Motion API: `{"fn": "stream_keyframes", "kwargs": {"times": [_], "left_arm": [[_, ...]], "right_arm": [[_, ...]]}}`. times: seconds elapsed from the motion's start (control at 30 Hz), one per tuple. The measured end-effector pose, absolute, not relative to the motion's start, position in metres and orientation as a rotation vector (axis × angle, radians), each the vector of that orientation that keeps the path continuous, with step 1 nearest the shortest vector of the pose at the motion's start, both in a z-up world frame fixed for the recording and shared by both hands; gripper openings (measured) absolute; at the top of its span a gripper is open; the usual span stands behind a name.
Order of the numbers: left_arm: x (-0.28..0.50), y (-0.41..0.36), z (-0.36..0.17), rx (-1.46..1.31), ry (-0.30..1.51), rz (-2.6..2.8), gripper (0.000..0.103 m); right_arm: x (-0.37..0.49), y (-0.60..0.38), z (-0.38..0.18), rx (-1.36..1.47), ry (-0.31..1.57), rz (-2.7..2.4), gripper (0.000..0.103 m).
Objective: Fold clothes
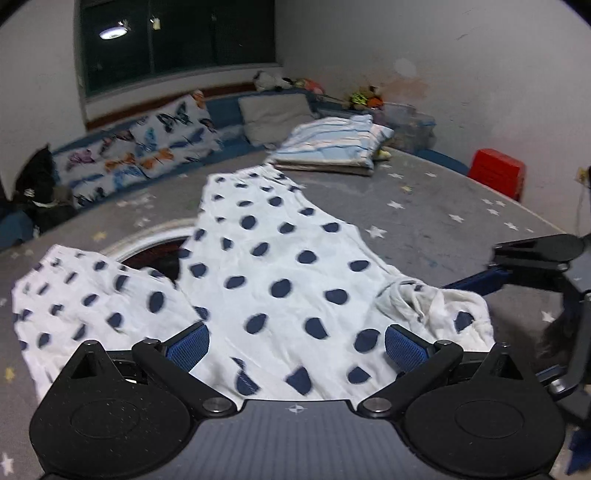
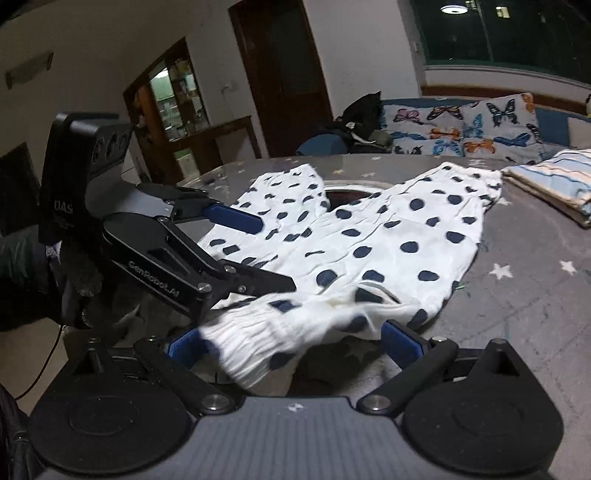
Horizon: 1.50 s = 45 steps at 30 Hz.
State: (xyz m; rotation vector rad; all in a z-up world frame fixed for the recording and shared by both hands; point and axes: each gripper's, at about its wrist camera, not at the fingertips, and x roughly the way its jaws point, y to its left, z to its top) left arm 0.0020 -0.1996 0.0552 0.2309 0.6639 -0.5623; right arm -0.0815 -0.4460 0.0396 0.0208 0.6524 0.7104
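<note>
Lying flat, dotted trousers (image 1: 280, 273), legs pointing away, waistband nearest tongs (image 1: 295, 345).

A lived-in room of a home, at night.

A large surface (image 1: 461, 236) draped in a grey cloth printed with stars fills the middle, and a blue bench seat (image 1: 229, 107) wraps around its far side under a dark window (image 1: 177, 40) that reflects a round ceiling lamp (image 1: 110, 33). Butterfly-print cushions (image 2: 469, 125) and a plain grey cushion (image 1: 275, 116) lean on the seat, with soft toys (image 1: 364, 98) piled in the corner and a folded striped blanket (image 1: 332, 144) on the cloth. The right wrist view adds a dark wooden door (image 2: 284, 77), a glass-fronted wooden cabinet (image 2: 177, 99) of household items, and dark clothing (image 2: 360, 110) heaped on the seat's end.
</note>
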Motion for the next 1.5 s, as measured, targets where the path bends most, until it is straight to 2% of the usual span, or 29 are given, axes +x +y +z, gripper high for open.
{"fn": "stream_keyframes", "kwargs": {"times": [0.3,0.4,0.47,0.53,0.67,0.8,0.93,1.0,1.03,1.13,1.17,1.27,1.37,1.5], "left_arm": [[-0.052,-0.157,0.064,0.218,0.649,-0.529,0.103],[-0.081,-0.146,0.064,0.255,0.65,-0.495,0.103],[-0.099,-0.139,0.064,0.279,0.645,-0.463,0.102],[-0.11,-0.132,0.063,0.261,0.675,-0.442,0.101],[-0.124,-0.121,0.059,0.175,0.758,-0.422,0.083],[-0.123,-0.109,0.051,0.037,0.857,-0.404,0.078],[-0.117,-0.099,0.046,-0.098,0.913,-0.39,0.076],[-0.115,-0.095,0.045,-0.162,0.929,-0.384,0.063],[-0.114,-0.092,0.044,-0.194,0.937,-0.381,0.052],[-0.111,-0.09,0.045,-0.217,0.948,-0.399,0.037],[-0.111,-0.09,0.045,-0.223,0.951,-0.406,0.034],[-0.108,-0.086,0.049,-0.234,0.956,-0.433,0.033],[-0.108,-0.073,0.064,-0.241,0.955,-0.482,0.032],[-0.107,-0.056,0.069,-0.252,1.006,-0.527,0.032]], "right_arm": [[-0.1,-0.446,0.037,-0.082,0.694,0.603,0.098],[-0.104,-0.443,0.038,-0.096,0.697,0.598,0.093],[-0.106,-0.441,0.038,-0.084,0.711,0.614,0.085],[-0.106,-0.44,0.039,-0.067,0.735,0.642,0.083],[-0.11,-0.44,0.042,-0.018,0.765,0.677,0.078],[-0.114,-0.442,0.047,0.019,0.766,0.686,0.075],[-0.106,-0.444,0.047,0.058,0.776,0.636,0.065],[-0.101,-0.447,0.044,0.091,0.795,0.616,0.059],[-0.098,-0.448,0.042,0.108,0.803,0.61,0.055],[-0.093,-0.45,0.037,0.155,0.821,0.592,0.044],[-0.092,-0.45,0.036,0.162,0.825,0.587,0.036],[-0.09,-0.451,0.035,0.188,0.841,0.585,0.016],[-0.096,-0.456,0.042,0.231,0.87,0.62,0.011],[-0.109,-0.458,0.052,0.234,0.912,0.685,0.01]]}}
